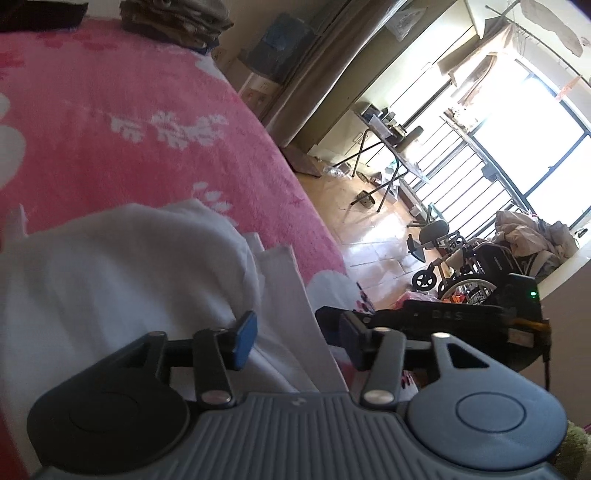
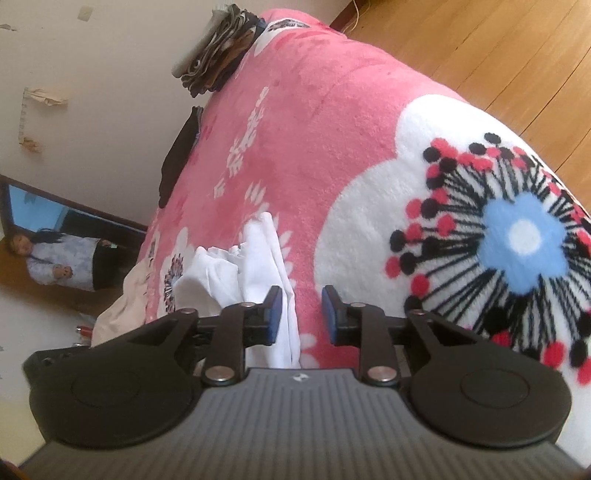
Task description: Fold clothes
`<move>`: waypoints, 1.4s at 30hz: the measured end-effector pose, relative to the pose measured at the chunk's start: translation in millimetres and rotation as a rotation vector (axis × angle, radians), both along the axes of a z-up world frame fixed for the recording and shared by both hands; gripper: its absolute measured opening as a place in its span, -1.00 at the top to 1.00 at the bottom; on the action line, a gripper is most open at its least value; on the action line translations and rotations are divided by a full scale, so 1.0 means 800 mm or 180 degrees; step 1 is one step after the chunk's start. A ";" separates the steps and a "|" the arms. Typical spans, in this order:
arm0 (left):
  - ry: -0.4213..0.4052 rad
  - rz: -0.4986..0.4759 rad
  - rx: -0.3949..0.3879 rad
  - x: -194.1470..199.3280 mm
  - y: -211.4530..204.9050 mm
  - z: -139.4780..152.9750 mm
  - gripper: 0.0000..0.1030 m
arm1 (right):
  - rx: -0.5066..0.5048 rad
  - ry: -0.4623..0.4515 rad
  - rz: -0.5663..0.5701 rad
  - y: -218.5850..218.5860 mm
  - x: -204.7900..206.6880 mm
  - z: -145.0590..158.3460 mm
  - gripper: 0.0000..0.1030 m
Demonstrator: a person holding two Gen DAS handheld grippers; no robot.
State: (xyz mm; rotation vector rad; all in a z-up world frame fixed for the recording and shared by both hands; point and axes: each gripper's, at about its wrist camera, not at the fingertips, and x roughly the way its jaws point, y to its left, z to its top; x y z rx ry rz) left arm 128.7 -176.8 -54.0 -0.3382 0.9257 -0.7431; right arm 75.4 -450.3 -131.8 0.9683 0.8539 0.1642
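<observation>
A white garment (image 1: 129, 266) lies crumpled on the pink flowered blanket (image 1: 129, 92) of a bed. My left gripper (image 1: 298, 339) is open just above it, and a strip of the white cloth runs between the blue pads without being pinched. In the right wrist view the white garment (image 2: 258, 258) lies ahead and to the left. My right gripper (image 2: 302, 315) is open, its left pad against the cloth's edge and pink blanket (image 2: 314, 147) showing in the gap. The right gripper's black body (image 1: 461, 317) shows beside the left one.
A stack of folded clothes (image 1: 173, 18) (image 2: 218, 48) and a dark garment (image 2: 181, 155) sit at the bed's far end. A beige cloth (image 2: 122, 306) hangs off the bed's edge. On the wooden floor stand a wheelchair (image 1: 461, 266) and a folding table (image 1: 388, 147). A framed picture of a person (image 2: 55, 258) leans on the wall.
</observation>
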 end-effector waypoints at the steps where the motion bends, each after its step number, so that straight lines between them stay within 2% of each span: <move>1: -0.0025 0.0013 -0.0002 -0.004 0.005 0.005 -0.15 | -0.0043 0.0000 -0.0009 0.002 -0.001 0.001 0.49; 4: -0.0085 0.0067 -0.0001 -0.014 0.020 0.018 -0.25 | -0.0202 -0.0009 -0.0017 0.011 -0.002 0.008 0.34; 6: -0.0115 0.0123 0.0015 -0.019 0.029 0.024 -0.29 | -0.0324 -0.0020 -0.0007 0.016 -0.002 0.014 0.14; 12: -0.0092 0.0226 0.0138 -0.027 0.045 0.032 -0.31 | -0.0642 -0.0065 -0.0020 0.024 -0.008 0.027 -0.16; 17: -0.0013 0.0252 0.0199 -0.028 0.040 0.028 -0.31 | -0.0739 -0.0133 -0.0159 0.015 -0.029 0.034 -0.17; 22: 0.0062 0.0162 0.0289 -0.020 0.022 0.014 -0.30 | -0.0631 -0.0243 -0.0158 0.001 -0.045 0.033 -0.15; 25: 0.0093 0.0103 0.0374 -0.015 0.007 0.007 -0.25 | -0.0490 -0.0321 -0.0120 -0.006 -0.045 0.029 -0.02; 26: 0.0097 0.0093 0.0402 -0.013 0.001 0.005 -0.23 | -0.0426 -0.0329 -0.0089 -0.007 -0.042 0.026 0.13; 29: 0.0097 0.0077 0.0489 -0.005 -0.016 -0.001 -0.14 | -0.0294 -0.0341 0.0040 -0.006 -0.028 0.019 0.39; 32: 0.0067 0.0053 0.0666 0.001 -0.034 -0.007 -0.03 | -0.0245 -0.0332 0.0161 -0.003 -0.012 0.013 0.56; 33: 0.0027 0.0047 0.0742 0.001 -0.040 -0.007 0.10 | -0.0227 -0.0316 0.0172 -0.003 -0.007 0.011 0.62; 34: -0.0022 0.0044 0.0822 0.001 -0.045 -0.007 0.25 | -0.0208 -0.0299 0.0177 -0.003 -0.002 0.009 0.63; 35: -0.0066 0.0043 0.0899 0.000 -0.049 -0.006 0.31 | -0.0154 -0.0291 0.0182 -0.004 0.002 0.007 0.64; 37: -0.0131 0.0060 0.1031 -0.002 -0.053 -0.006 0.64 | -0.0029 -0.0325 0.0186 -0.006 0.005 0.007 0.65; 39: -0.0152 0.0088 0.1103 -0.002 -0.052 -0.006 0.83 | 0.0031 -0.0408 0.0233 -0.007 0.004 0.012 0.60; 42: -0.0131 0.0143 0.1048 -0.001 -0.045 -0.007 0.93 | 0.0056 -0.0455 0.0312 -0.006 0.001 0.017 0.60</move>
